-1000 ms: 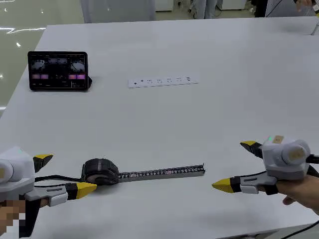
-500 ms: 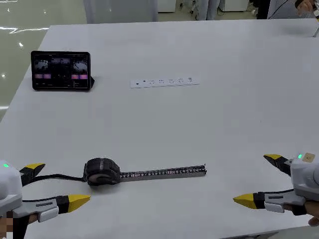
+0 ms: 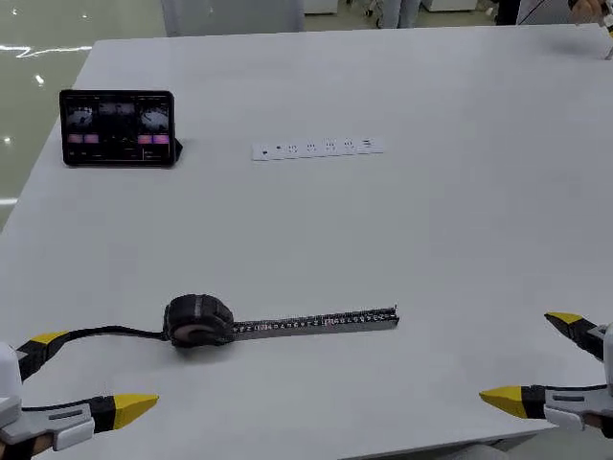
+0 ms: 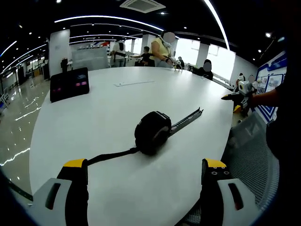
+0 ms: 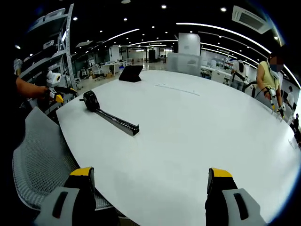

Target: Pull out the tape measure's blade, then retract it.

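both pairs of my jaws stand wide apart and hold nothing: my left gripper at the near left edge of the white table, my right gripper at the near right. one black tape measure lies between them, nearer the left, touching neither. its one blade is drawn out toward the right gripper, markings too small to read. one black strap trails toward my left jaws. farther off sit one tablet and one power strip.

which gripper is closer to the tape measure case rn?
Left. The left gripper is beside the tape measure case, on its cord side, jaws open. The right gripper is out beyond the tip of the blade, jaws open.
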`<state>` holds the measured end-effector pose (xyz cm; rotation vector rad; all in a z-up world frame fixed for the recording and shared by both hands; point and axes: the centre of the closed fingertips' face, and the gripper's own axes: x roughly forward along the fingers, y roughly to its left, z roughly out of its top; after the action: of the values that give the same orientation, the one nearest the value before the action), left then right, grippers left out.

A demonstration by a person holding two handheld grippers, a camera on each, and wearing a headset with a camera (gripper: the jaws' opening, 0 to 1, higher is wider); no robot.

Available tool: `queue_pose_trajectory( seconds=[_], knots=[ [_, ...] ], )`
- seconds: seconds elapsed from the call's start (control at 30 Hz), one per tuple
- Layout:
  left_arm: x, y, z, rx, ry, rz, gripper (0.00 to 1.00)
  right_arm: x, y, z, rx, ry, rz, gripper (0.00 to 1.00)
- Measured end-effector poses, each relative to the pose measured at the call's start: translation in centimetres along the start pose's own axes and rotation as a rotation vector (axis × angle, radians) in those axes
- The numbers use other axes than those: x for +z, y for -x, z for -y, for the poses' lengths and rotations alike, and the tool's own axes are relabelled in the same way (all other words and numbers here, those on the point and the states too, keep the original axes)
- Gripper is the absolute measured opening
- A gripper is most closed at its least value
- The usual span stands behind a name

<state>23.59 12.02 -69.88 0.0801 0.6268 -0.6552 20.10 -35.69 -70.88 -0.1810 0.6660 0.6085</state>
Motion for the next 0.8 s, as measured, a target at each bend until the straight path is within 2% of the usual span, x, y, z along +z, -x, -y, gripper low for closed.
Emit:
queue_pose_trajectory(
  seconds=[0.17,0.4,0.53,0.6,0.63,0.7,0.8],
  knots=[
    [0.4,0.3,-0.2,0.007,0.005,0.011,0.99,-0.6,0.2,-0.2,0.004,0.002,-0.013,0.99],
    [0.6,0.7,-0.9,0.014,0.023,0.026,0.99,-0.4,0.6,-0.2,0.002,0.005,-0.012,0.99],
    [0.9,0.6,-1.0,0.018,0.024,0.025,0.99,-0.5,0.7,-0.1,-0.005,0.011,-0.026,0.99],
    [1.0,0.4,-1.2,0.028,0.033,0.007,0.99,-0.5,0.7,-0.1,0.005,0.022,-0.038,0.99],
    [1.2,0.4,-1.3,0.03,0.041,0.002,0.99,-0.4,0.6,-0.1,0.004,0.031,-0.042,0.99],
    [2.0,0.3,-1.0,0.021,0.049,0.018,0.99,0.1,0.5,0.0,0.006,0.045,-0.038,0.99],
    [2.9,0.0,-0.7,0.018,0.025,0.016,0.99,0.8,0.3,0.2,0.01,0.059,-0.036,0.99]
  ],
)
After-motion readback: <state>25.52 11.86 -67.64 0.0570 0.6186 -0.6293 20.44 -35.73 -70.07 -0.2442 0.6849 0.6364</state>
